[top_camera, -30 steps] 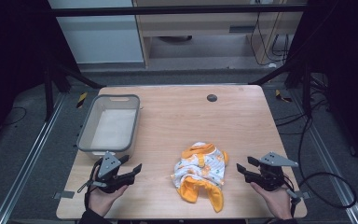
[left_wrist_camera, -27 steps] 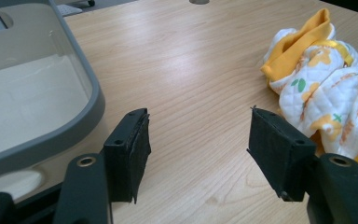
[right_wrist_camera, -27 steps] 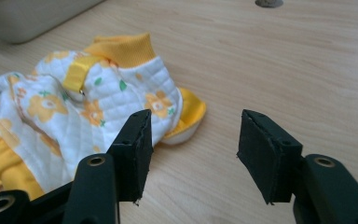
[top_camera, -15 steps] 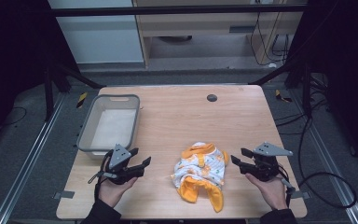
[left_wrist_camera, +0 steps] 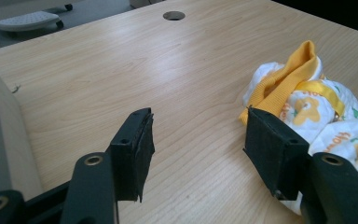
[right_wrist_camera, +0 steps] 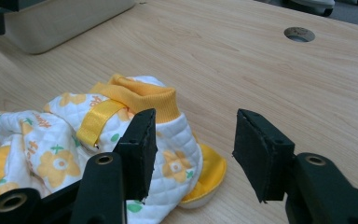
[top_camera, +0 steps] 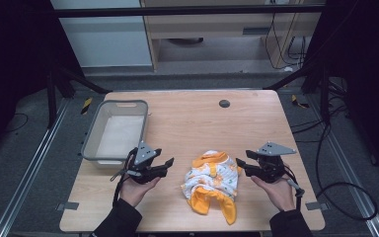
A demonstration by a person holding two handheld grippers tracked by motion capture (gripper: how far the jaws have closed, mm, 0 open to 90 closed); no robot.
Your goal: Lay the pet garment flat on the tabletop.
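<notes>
A crumpled white baby garment (top_camera: 212,183) with orange flowers and orange trim lies on the wooden table (top_camera: 192,123) near its front edge. My left gripper (top_camera: 169,163) hovers just left of it, open, with its jaws pointing at the cloth. In the left gripper view the garment (left_wrist_camera: 303,95) lies right of and behind the right jaw, and the left gripper (left_wrist_camera: 198,126) holds nothing. My right gripper (top_camera: 241,166) hovers close to the garment's right side. Its jaws have just been closing a little and stay open and empty (right_wrist_camera: 193,126), with the garment (right_wrist_camera: 65,135) behind the left jaw.
A grey plastic basin (top_camera: 88,144) stands empty at the table's left, just beyond the left hand; it also shows as a basin (right_wrist_camera: 60,23) in the right gripper view. A round cable hole (top_camera: 224,103) sits at the far middle of the table. Black frame posts flank the table.
Both hands have moved inward toward the garment and a bit farther up the table. The garment has not moved.
</notes>
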